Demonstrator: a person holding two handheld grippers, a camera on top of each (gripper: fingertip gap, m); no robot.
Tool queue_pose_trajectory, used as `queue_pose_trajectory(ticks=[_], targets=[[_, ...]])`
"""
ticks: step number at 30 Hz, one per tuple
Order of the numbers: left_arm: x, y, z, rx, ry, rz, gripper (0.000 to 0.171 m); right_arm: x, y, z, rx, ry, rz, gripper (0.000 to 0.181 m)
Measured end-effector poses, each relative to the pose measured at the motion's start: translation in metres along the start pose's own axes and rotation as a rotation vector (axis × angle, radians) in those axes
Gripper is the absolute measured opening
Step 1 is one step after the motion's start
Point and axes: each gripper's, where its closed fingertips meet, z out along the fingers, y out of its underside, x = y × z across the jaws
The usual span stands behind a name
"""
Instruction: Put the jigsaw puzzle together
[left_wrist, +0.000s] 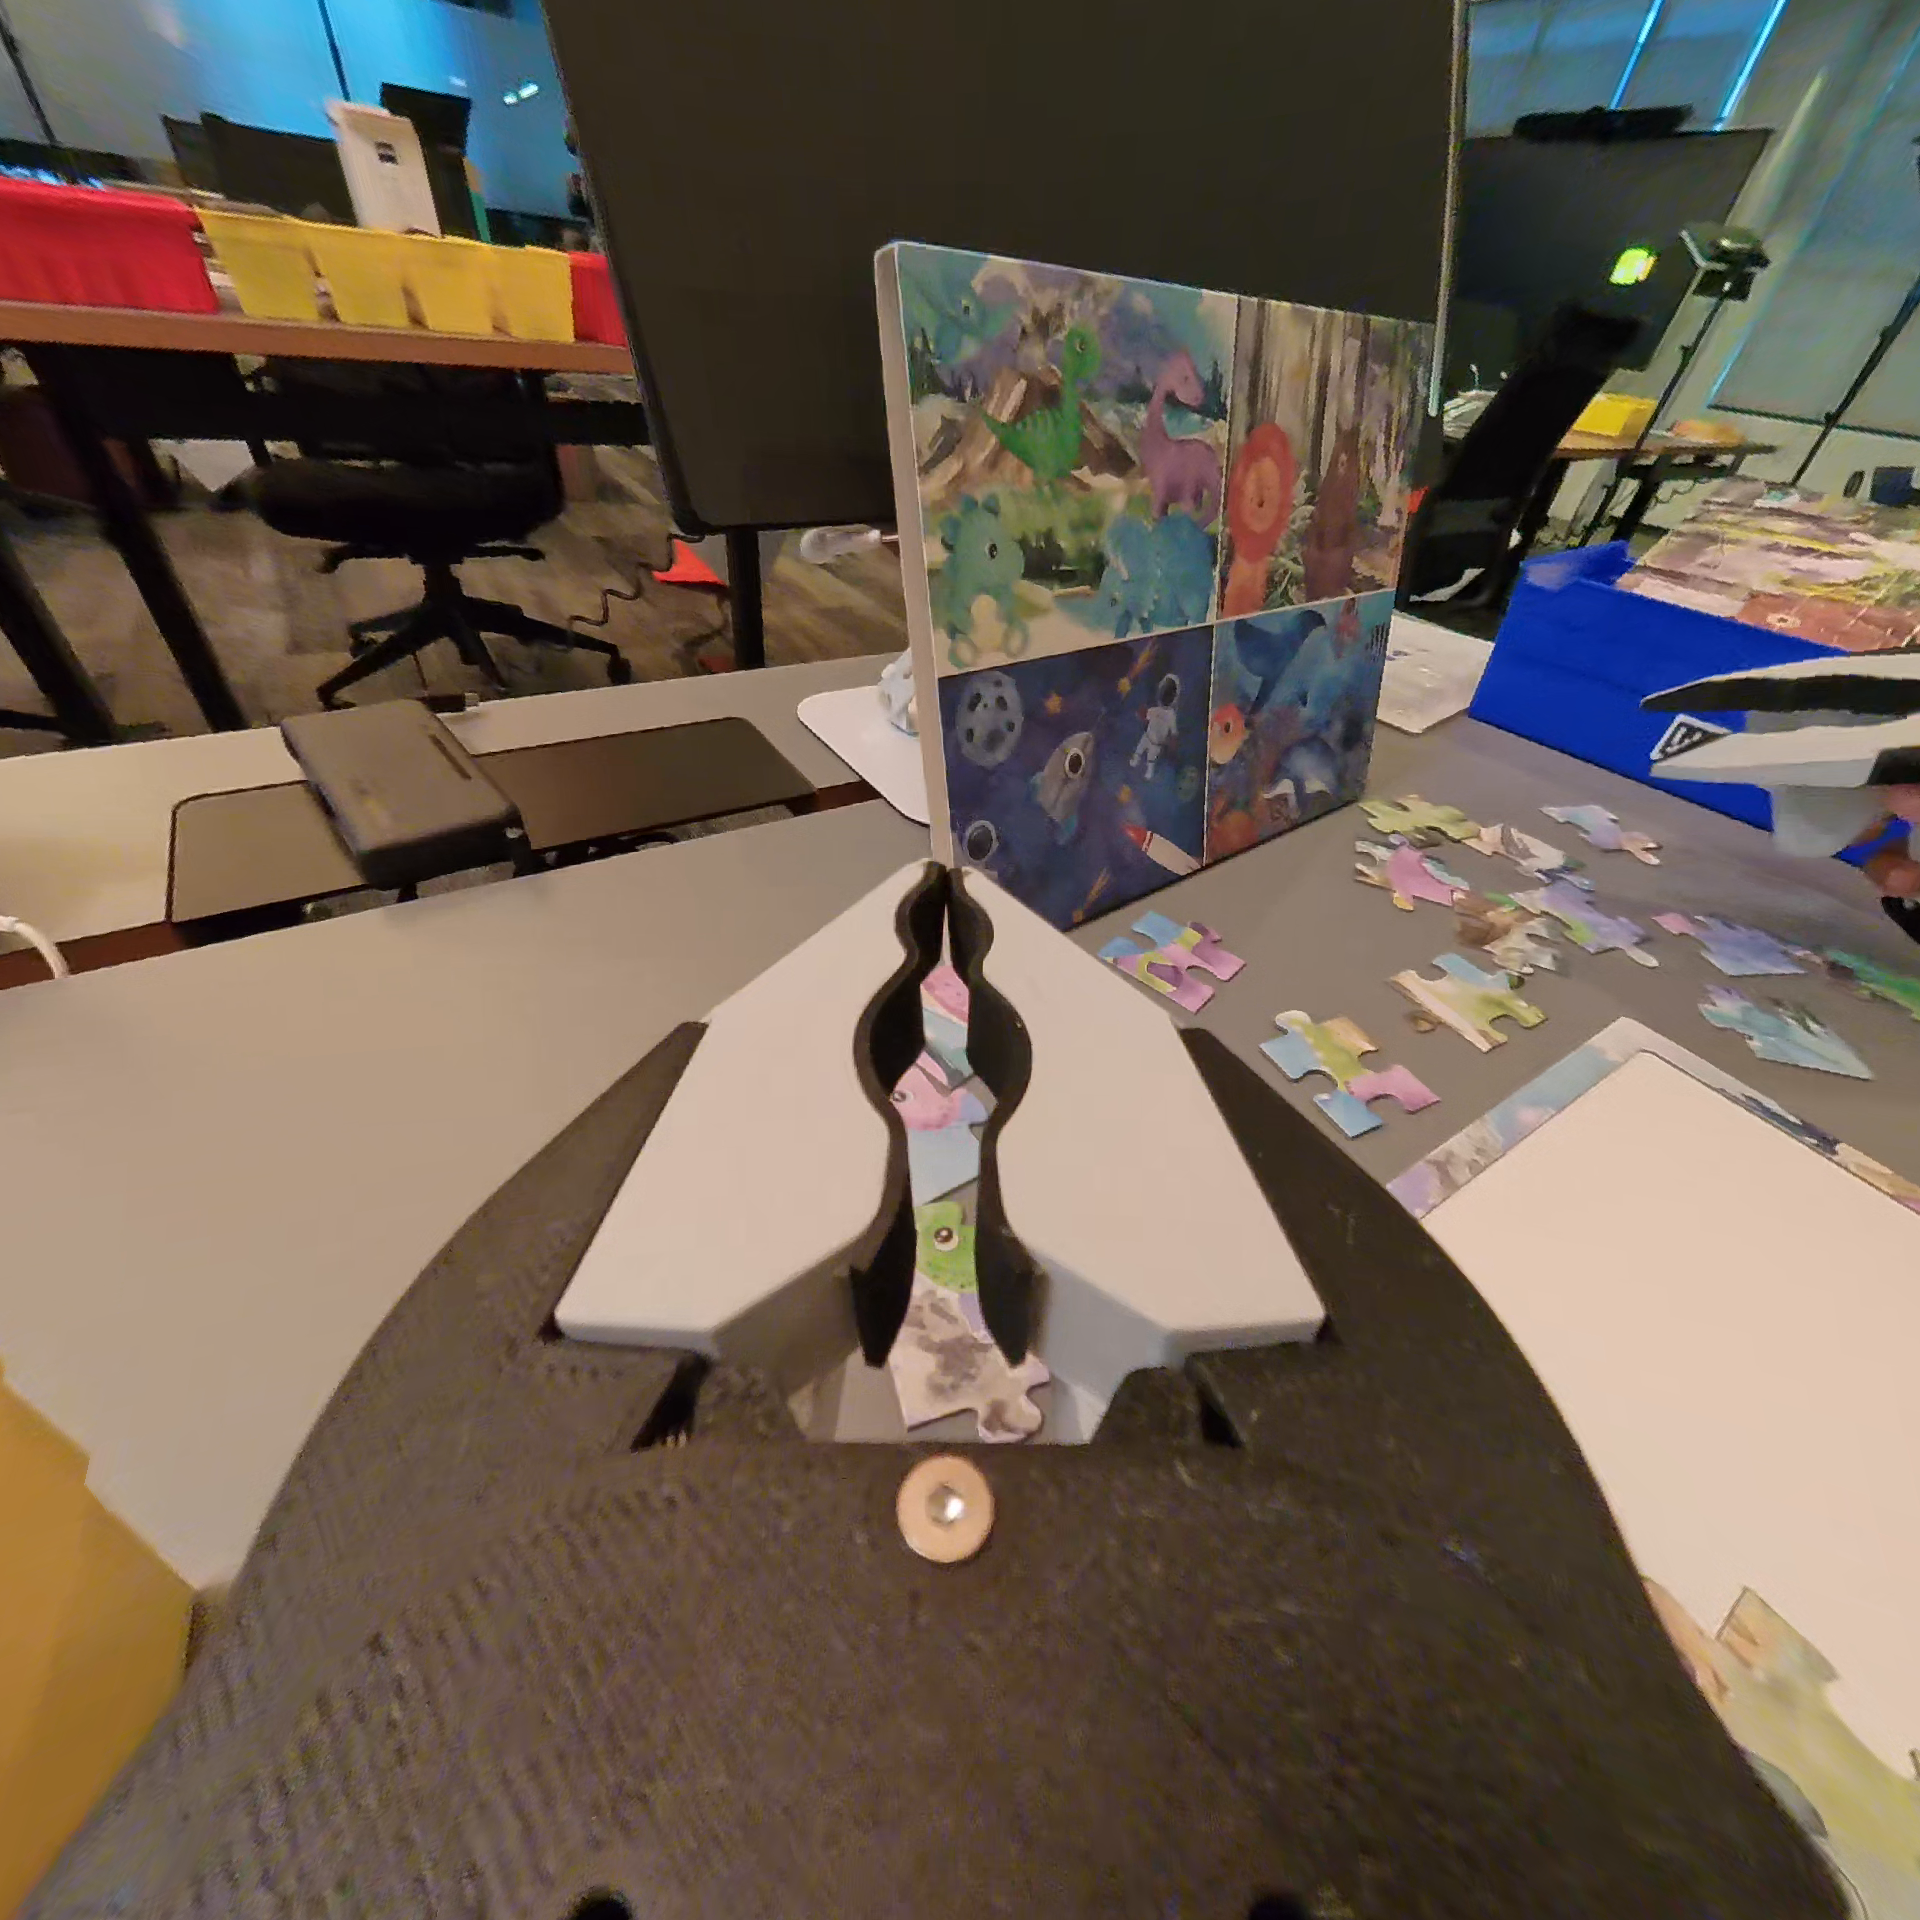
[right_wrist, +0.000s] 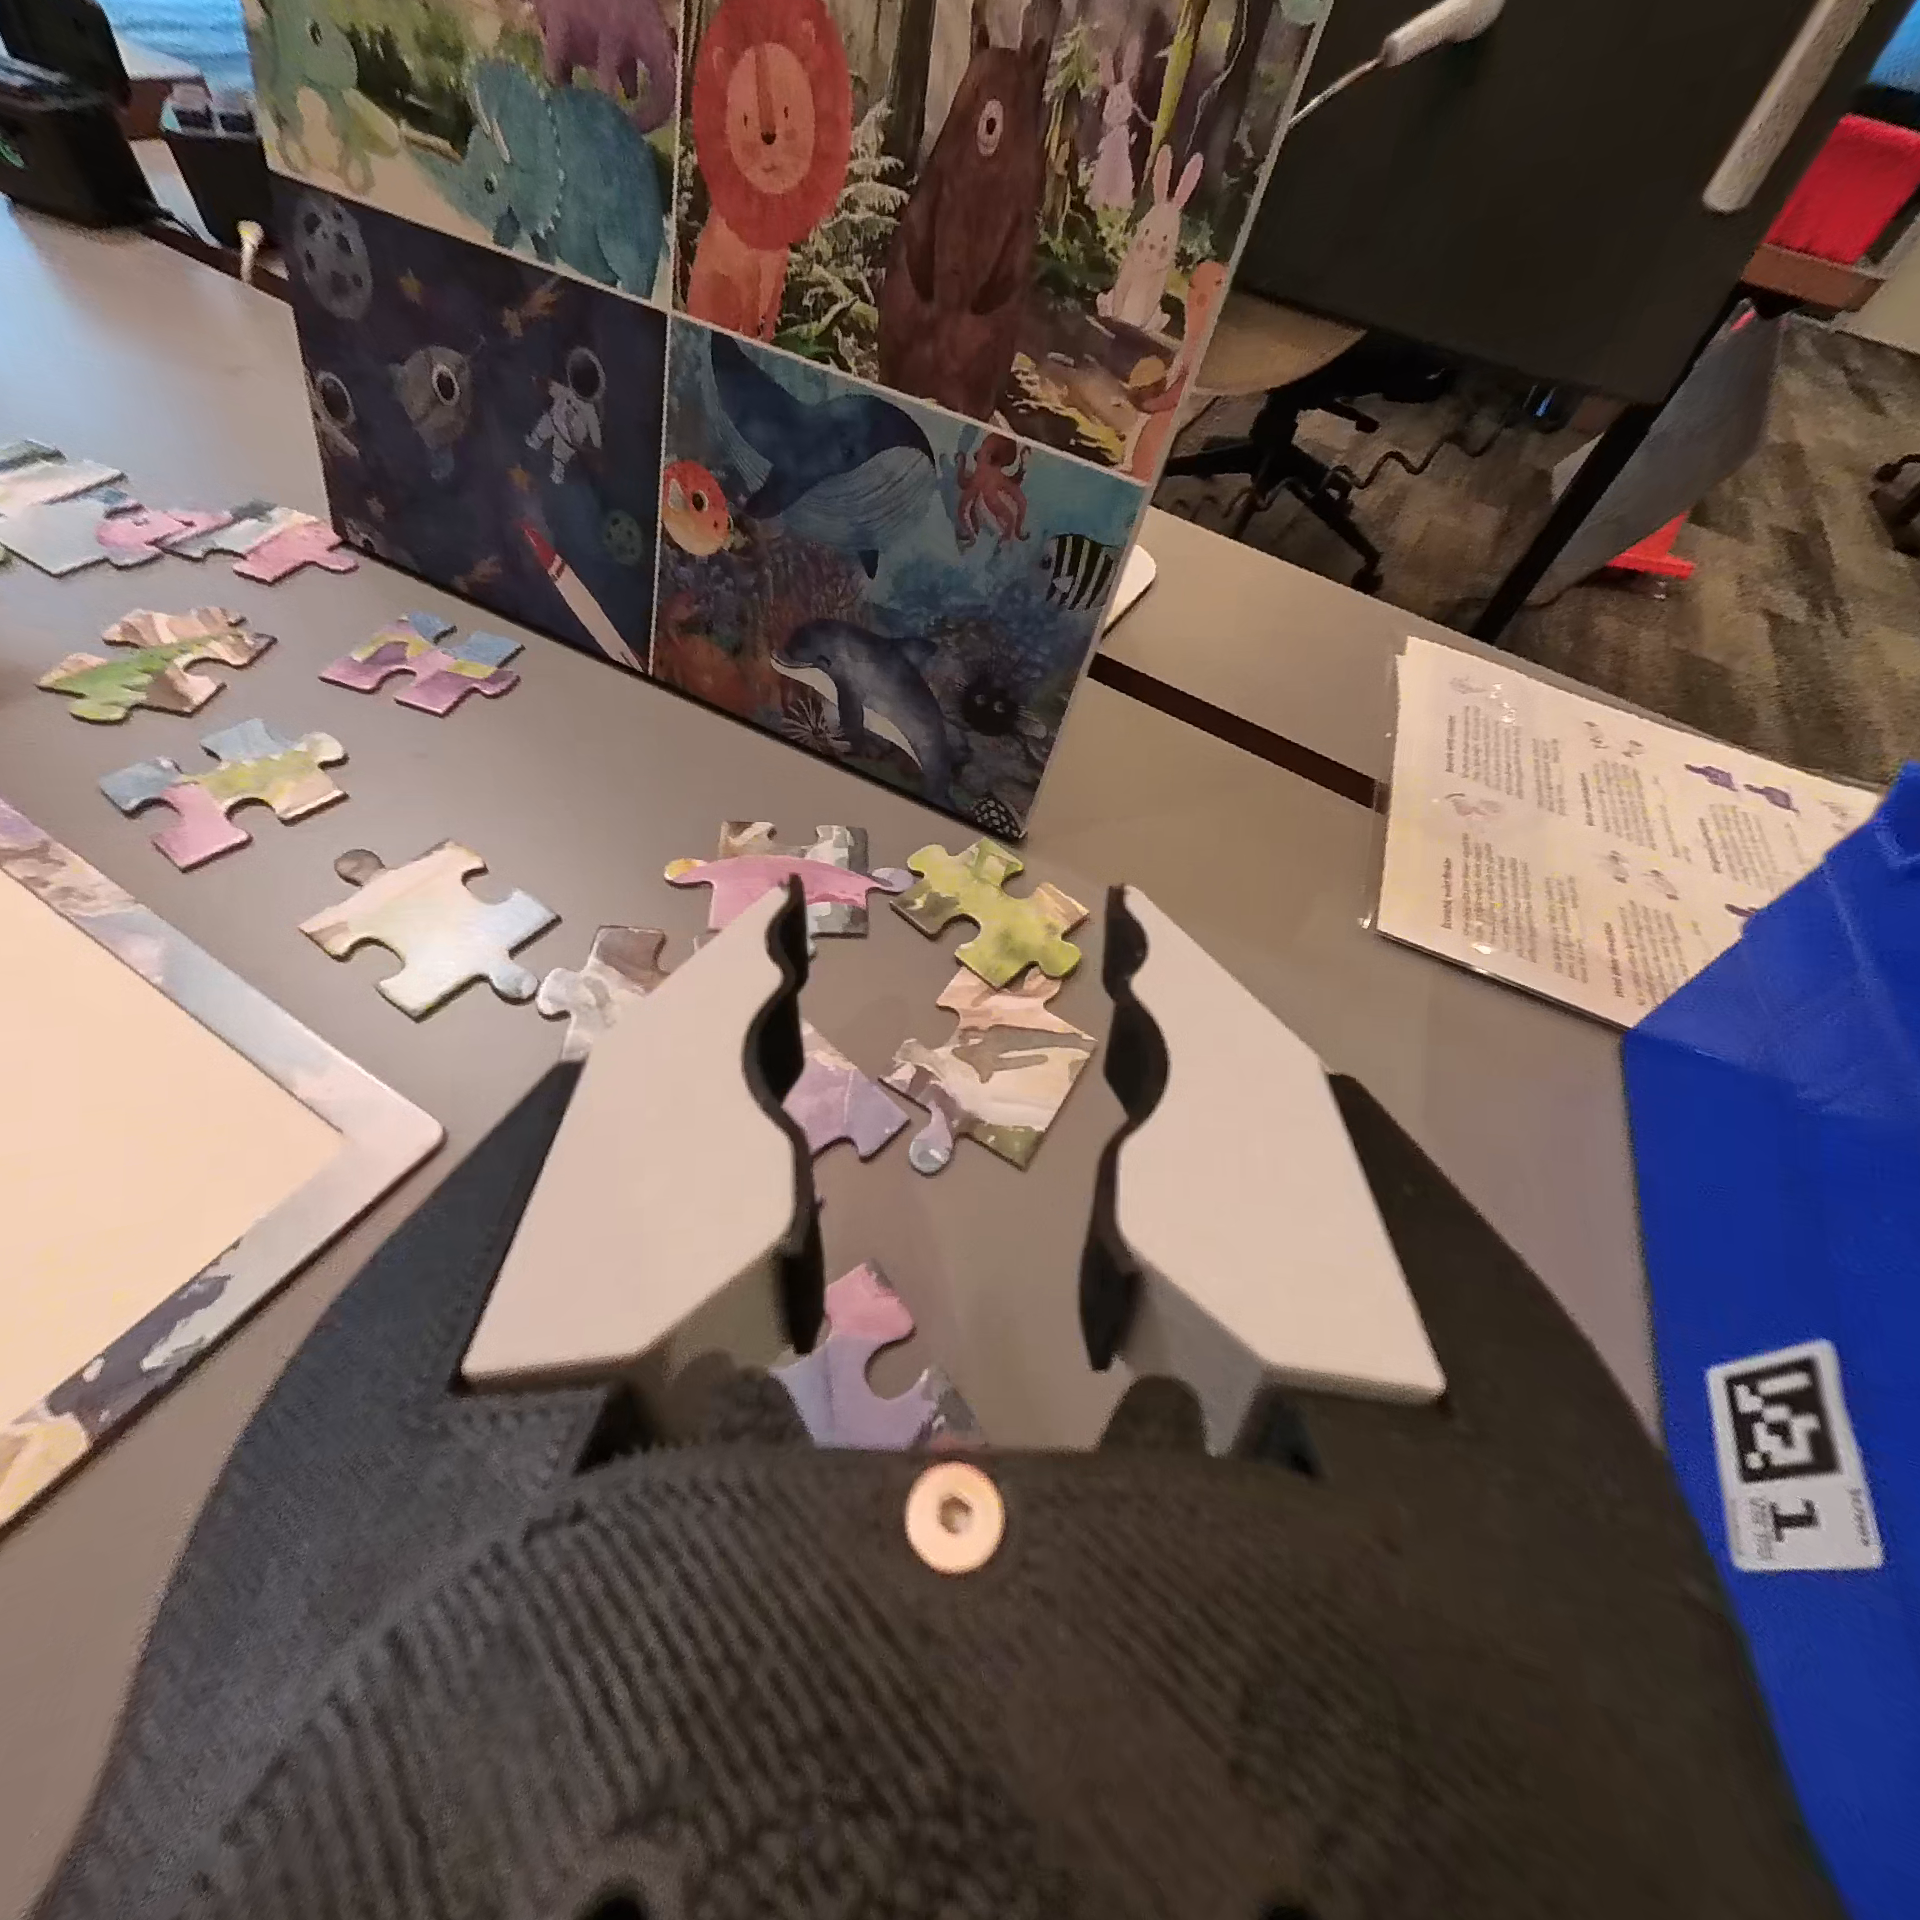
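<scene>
Box (right_wrist: 727, 395) behind loose pieces (right_wrist: 987, 914)

Puzzle tray (right_wrist: 312, 1101) cut off left; blue bin (right_wrist: 1787, 1195) cut off right.

Both views are evenly lit by soft indoor light, with only faint shadows under the puzzle pieces (right_wrist: 428, 925) on the grey table (right_wrist: 623, 758). Blue-tinted windows (left_wrist: 260, 62) glow in the left view's background, which is soft and slightly smeared. Wide-angle distortion bends the table edges and the box (left_wrist: 1153, 561). The white tray (left_wrist: 1704, 1299) is nearly blown out. The near black housings look blurred and grainy.
</scene>
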Motion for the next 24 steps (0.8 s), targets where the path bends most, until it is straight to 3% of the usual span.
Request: queue_pose_trajectory(ticks=[10,21,24], targets=[[-0.001,0.005,0.002,-0.009,0.008,-0.001,0.0,0.01,-0.006,-0.004,0.021,0.082,-0.111,0.057],[0.009,0.012,0.006,-0.034,0.089,-0.018,0.007,0.029,-0.025,-0.029,0.119,0.098,-0.147,0.0],[0.017,0.017,0.008,-0.06,0.148,-0.033,0.011,0.038,-0.031,-0.036,0.156,0.135,-0.176,0.0]])
